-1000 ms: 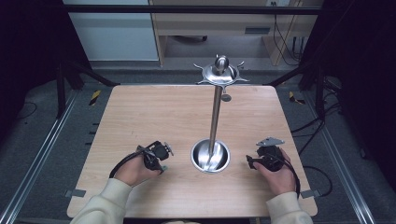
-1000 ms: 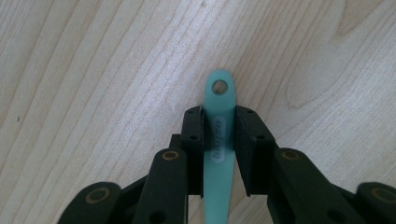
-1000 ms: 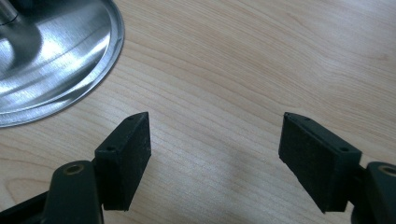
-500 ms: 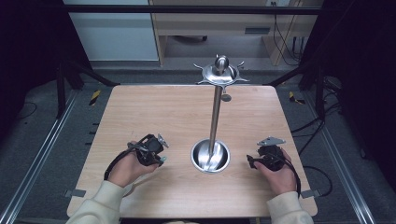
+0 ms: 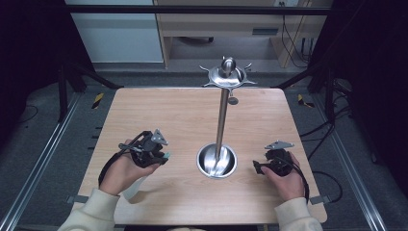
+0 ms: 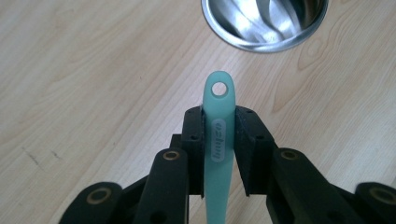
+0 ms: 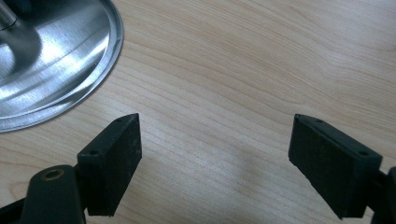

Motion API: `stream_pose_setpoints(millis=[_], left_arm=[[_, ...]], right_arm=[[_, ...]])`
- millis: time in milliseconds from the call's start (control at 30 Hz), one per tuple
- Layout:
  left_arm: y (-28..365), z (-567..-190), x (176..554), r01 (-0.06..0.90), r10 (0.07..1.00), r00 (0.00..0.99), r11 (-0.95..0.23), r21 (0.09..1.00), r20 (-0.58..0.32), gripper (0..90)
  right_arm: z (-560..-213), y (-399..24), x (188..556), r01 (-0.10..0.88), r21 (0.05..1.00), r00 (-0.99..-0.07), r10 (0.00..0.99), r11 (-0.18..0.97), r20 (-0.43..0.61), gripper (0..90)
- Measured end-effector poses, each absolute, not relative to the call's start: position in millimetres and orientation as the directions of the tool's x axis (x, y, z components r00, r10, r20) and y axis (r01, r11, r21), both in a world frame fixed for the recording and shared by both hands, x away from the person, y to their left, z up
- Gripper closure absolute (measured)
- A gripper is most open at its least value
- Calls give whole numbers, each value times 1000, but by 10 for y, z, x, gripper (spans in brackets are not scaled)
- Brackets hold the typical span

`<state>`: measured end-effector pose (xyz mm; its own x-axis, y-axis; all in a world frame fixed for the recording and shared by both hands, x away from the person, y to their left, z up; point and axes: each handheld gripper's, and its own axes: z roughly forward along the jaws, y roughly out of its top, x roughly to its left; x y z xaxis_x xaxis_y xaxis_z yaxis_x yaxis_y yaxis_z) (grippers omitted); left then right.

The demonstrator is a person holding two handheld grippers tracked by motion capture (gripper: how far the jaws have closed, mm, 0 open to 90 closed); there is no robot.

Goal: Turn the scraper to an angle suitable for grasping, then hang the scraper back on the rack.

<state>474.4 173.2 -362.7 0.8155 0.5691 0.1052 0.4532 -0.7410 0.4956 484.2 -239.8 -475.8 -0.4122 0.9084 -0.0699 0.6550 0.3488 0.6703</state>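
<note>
A steel stand [image 5: 222, 113] rises from a round dish base [image 5: 217, 160] at the table's front middle, with a hooked crown [image 5: 227, 72] on top. My left gripper [image 5: 162, 156] sits left of the base, shut on a mint-green utensil handle [image 6: 218, 135] whose holed tip points toward the dish base [image 6: 266, 23]. The utensil's other end is hidden below the jaws. My right gripper [image 5: 257, 167] rests on the table right of the base, open, with bare wood between its pads [image 7: 112, 163]. The base's rim [image 7: 70, 70] shows at the upper left of the right gripper view.
The wooden table [image 5: 183, 115] has bare room behind both hands and around the stand. A small metal disc [image 5: 233, 100] hangs under the crown. Black frame rails [image 5: 43, 159] and cables [image 5: 332, 125] run along the floor on both sides.
My left hand has lifted off the table and moved forward and toward the stand with the green handle in its jaws. The right hand has stayed put.
</note>
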Motion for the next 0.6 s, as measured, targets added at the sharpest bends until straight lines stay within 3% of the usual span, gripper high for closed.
stream_pose_setpoints(millis=[367,600], left_arm=[[1829,-3157,4611,392,591,801,-638,663,95,744],[1857,-2973,4605,369,585,805,-622,691,97,744]], right_arm=[[-4756,-2384,4852,654,671,-414,908,350,-70,169],[-4746,-2404,4845,652,679,-415,908,337,-53,138]])
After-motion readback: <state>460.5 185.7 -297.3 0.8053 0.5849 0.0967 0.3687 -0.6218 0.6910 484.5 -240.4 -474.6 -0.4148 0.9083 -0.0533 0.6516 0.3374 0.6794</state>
